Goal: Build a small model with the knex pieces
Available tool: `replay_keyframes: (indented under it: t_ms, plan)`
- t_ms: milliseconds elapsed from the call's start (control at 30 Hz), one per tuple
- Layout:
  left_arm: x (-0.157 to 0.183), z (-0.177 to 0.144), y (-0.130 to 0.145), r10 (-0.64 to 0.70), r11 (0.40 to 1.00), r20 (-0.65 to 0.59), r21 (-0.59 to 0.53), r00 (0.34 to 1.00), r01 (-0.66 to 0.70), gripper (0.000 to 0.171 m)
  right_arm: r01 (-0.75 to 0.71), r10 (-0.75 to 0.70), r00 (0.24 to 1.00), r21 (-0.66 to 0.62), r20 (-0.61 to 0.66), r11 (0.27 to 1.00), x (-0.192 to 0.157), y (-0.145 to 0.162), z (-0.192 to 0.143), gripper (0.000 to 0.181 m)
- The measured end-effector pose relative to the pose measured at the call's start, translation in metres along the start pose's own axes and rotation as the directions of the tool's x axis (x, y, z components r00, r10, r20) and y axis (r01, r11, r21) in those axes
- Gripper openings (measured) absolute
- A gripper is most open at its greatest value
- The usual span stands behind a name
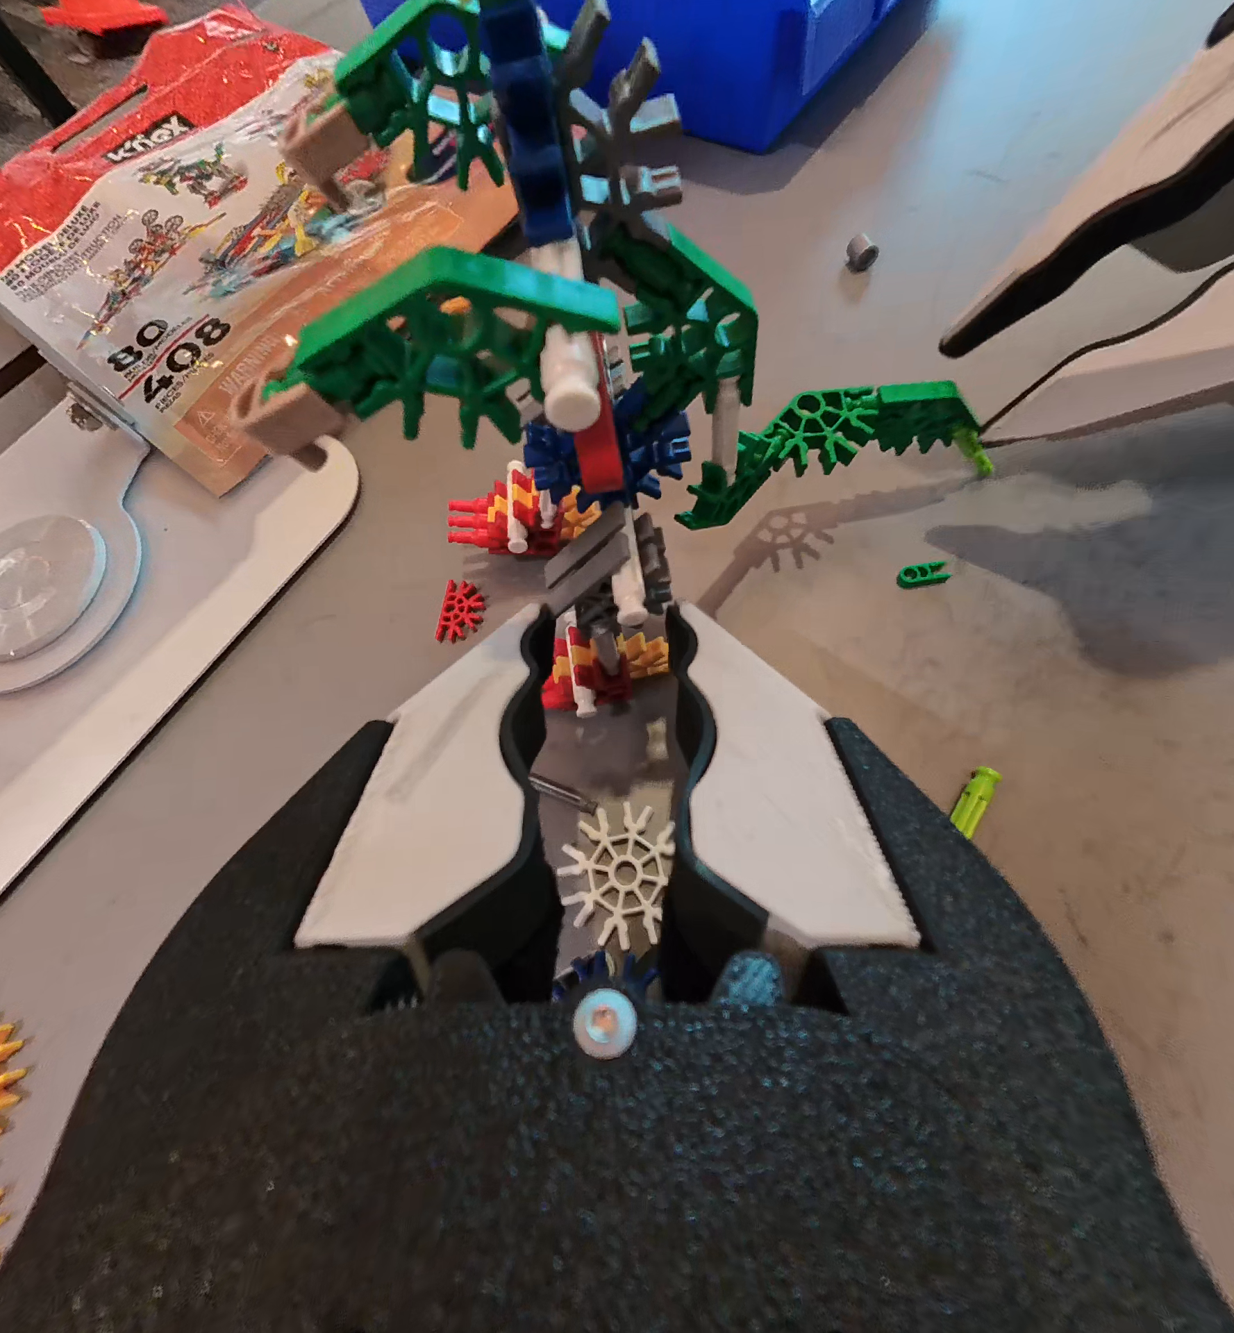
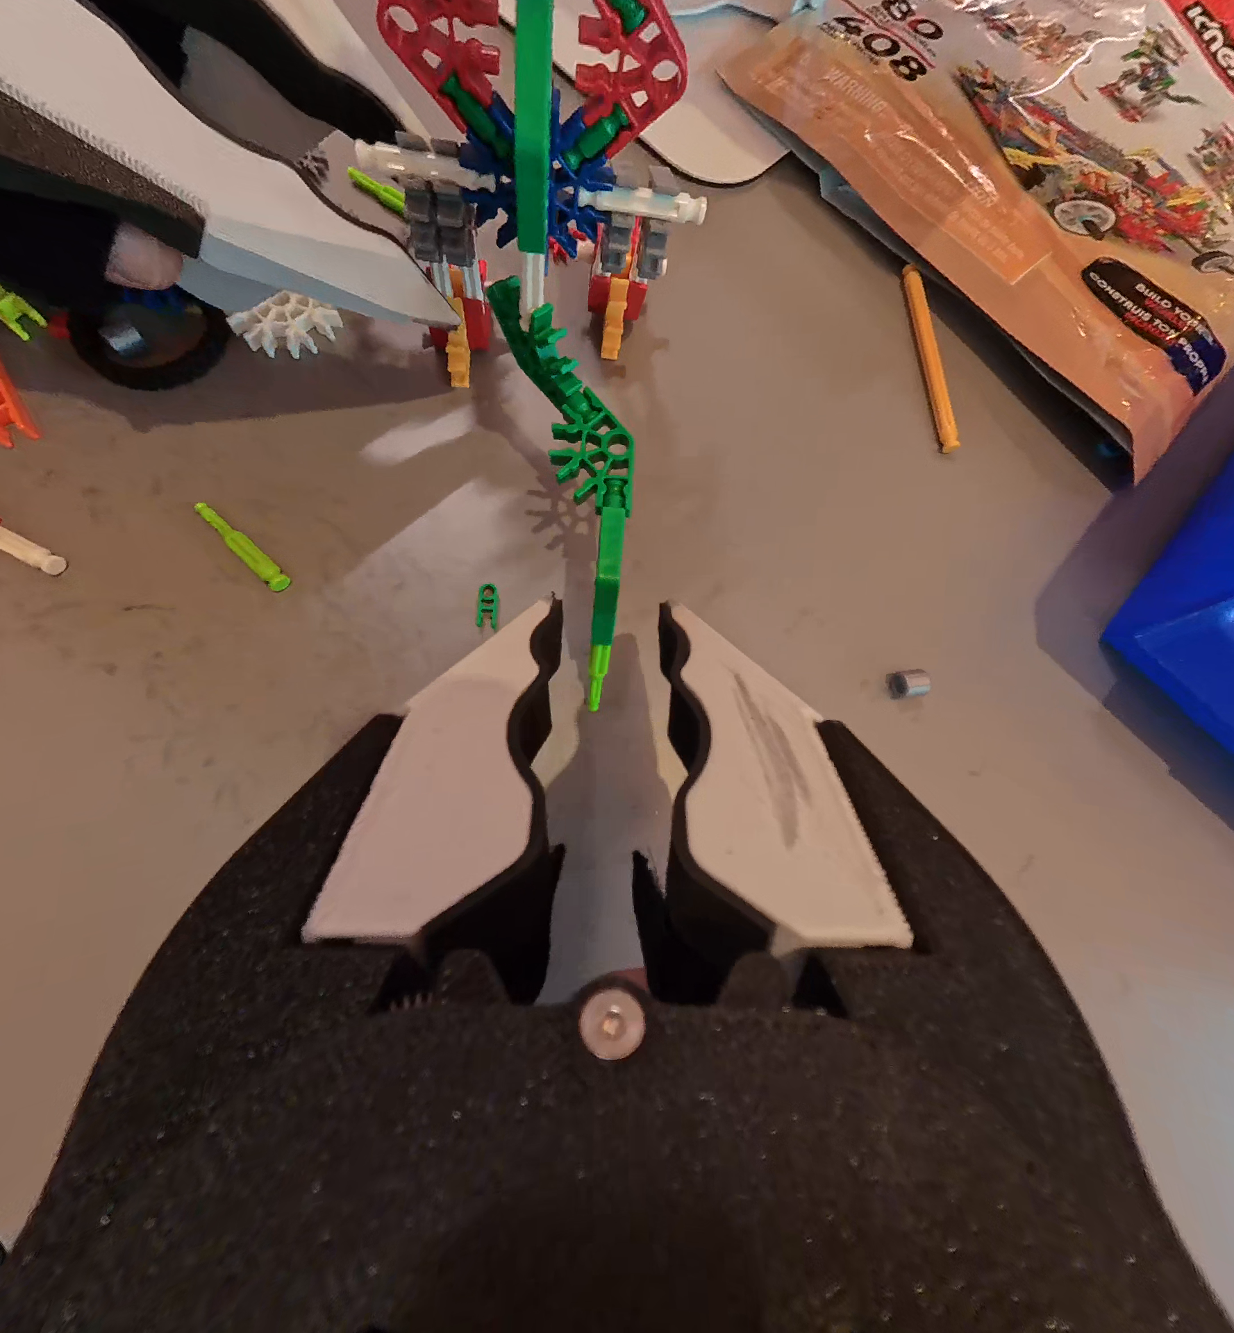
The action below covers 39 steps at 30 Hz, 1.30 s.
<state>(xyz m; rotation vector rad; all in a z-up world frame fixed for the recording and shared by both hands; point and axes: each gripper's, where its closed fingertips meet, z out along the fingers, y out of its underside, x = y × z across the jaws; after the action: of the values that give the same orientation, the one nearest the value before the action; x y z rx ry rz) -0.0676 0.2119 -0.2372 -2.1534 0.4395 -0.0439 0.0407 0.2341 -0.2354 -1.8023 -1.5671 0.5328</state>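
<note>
A toy figure of plastic rods and connectors (image 1: 585, 433) stands on the grey table, with green wing panels, blue hubs, white rods and red-yellow feet. My left gripper (image 1: 608, 613) is closed around one foot and leg (image 1: 603, 667); in the right wrist view its finger (image 2: 354, 252) lies against that leg. A green tail chain (image 2: 592, 447) runs from the figure and ends in a lime rod tip (image 2: 597, 674). That tip sits untouched between the spread fingers of my right gripper (image 2: 610, 613).
A printed plastic bag (image 2: 1032, 180) lies behind the figure, and a blue bin (image 2: 1212, 613) at the right. Loose pieces lie around: white connector (image 1: 617, 876), green clip (image 2: 487, 604), grey spacer (image 2: 908, 682), lime rod (image 2: 242, 548), yellow rod (image 2: 929, 357), black tyre (image 2: 148, 346). A white board (image 1: 130, 577) lies left.
</note>
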Motion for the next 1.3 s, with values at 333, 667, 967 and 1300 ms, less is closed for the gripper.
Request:
replay_keyframes:
  t_ms: [333, 667, 967, 1300]
  plan:
    - [0.016, 0.003, 0.002, 0.011, 0.999, -0.044, -0.047, 0.999, -0.013, 0.026, 0.040, -0.041, 0.996, -0.017, -0.078, 0.999, 0.005, -0.005, -0.002, 0.025]
    - [0.048, 0.009, -0.004, 0.064, 0.995, -0.130, -0.069, 0.989, -0.073, 0.029, 0.035, -0.032, 0.993, 0.033, -0.115, 0.999, 0.012, -0.018, -0.016, 0.026]
    - [0.050, -0.011, -0.007, 0.111, 0.993, -0.172, -0.012, 0.979, -0.115, 0.037, 0.010, 0.000, 0.991, 0.071, -0.136, 0.997, 0.010, -0.013, -0.038, 0.026]
    - [-0.023, -0.047, 0.007, 0.111, 0.994, -0.034, -0.014, 0.993, -0.111, 0.042, -0.029, 0.042, 0.994, 0.123, -0.098, 0.992, -0.016, 0.007, -0.053, 0.030]
